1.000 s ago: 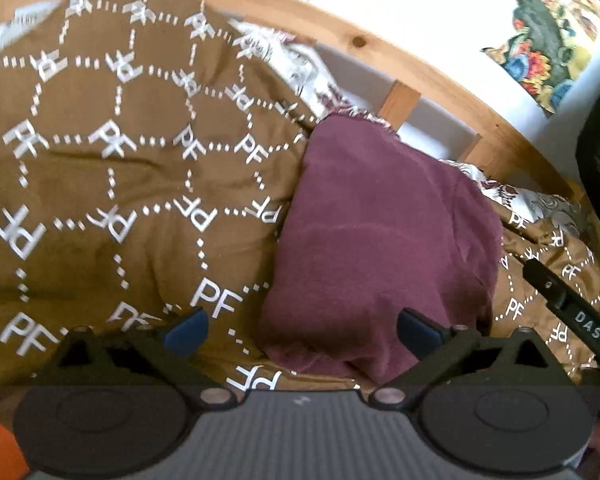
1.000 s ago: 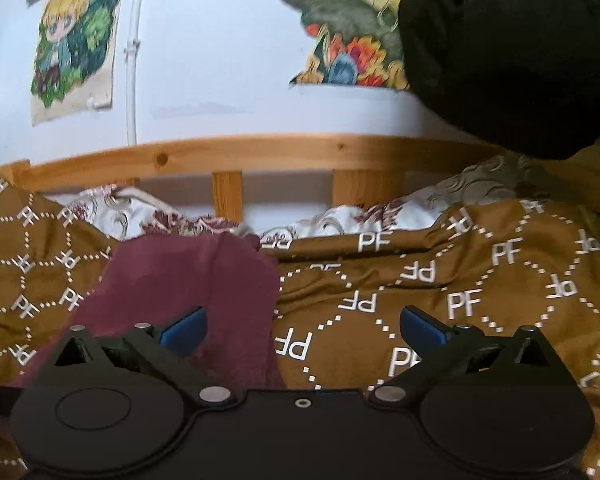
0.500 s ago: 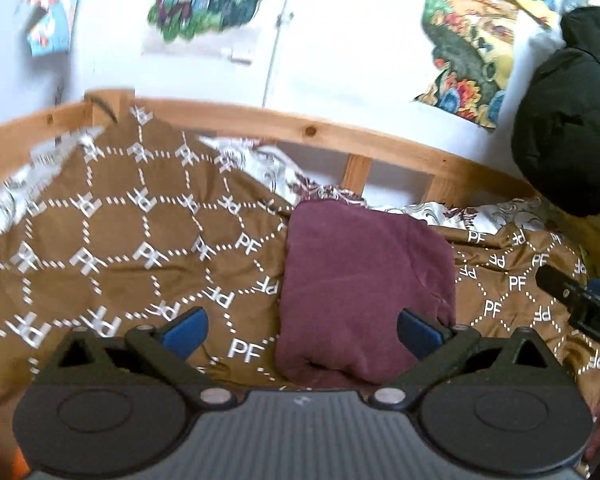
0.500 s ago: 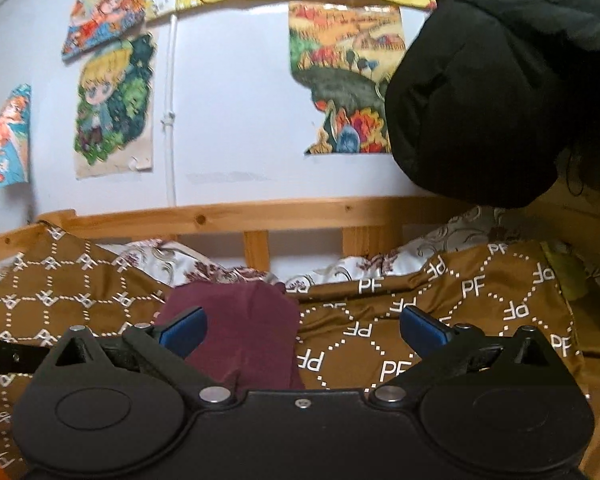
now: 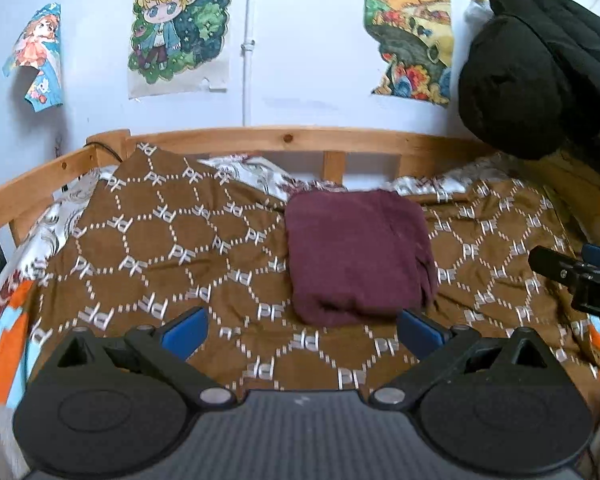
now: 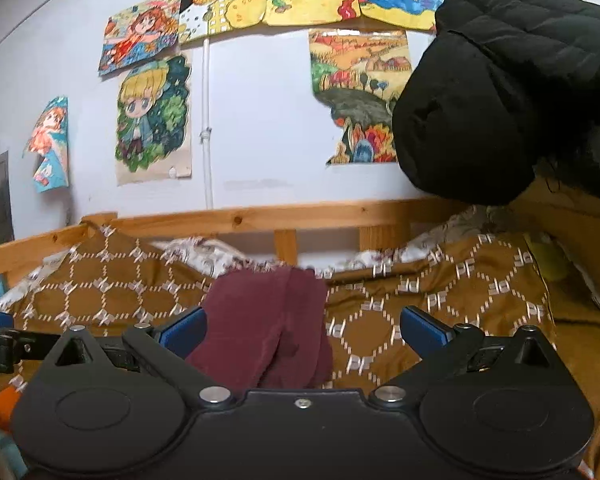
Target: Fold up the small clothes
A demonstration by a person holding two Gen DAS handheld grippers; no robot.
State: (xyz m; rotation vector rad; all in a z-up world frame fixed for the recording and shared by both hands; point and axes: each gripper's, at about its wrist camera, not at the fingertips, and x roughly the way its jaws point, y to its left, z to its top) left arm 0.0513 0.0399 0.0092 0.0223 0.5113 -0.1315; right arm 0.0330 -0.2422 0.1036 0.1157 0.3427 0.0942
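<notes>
Maroon garment (image 5: pixel 358 256) sits folded into a compact block on the brown PF-print blanket (image 5: pixel 172 240), near the wooden bed rail (image 5: pixel 300 138). Left gripper (image 5: pixel 300 330) and right gripper (image 6: pixel 300 326): jaws spread wide, holding nothing, both short of the garment.

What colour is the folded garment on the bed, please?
Dark maroon garment, clearest in the left wrist view.

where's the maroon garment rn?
Folded maroon garment lies on the brown PF blanket, centre-right in the left wrist view, just short of the wooden bed rail.
</notes>
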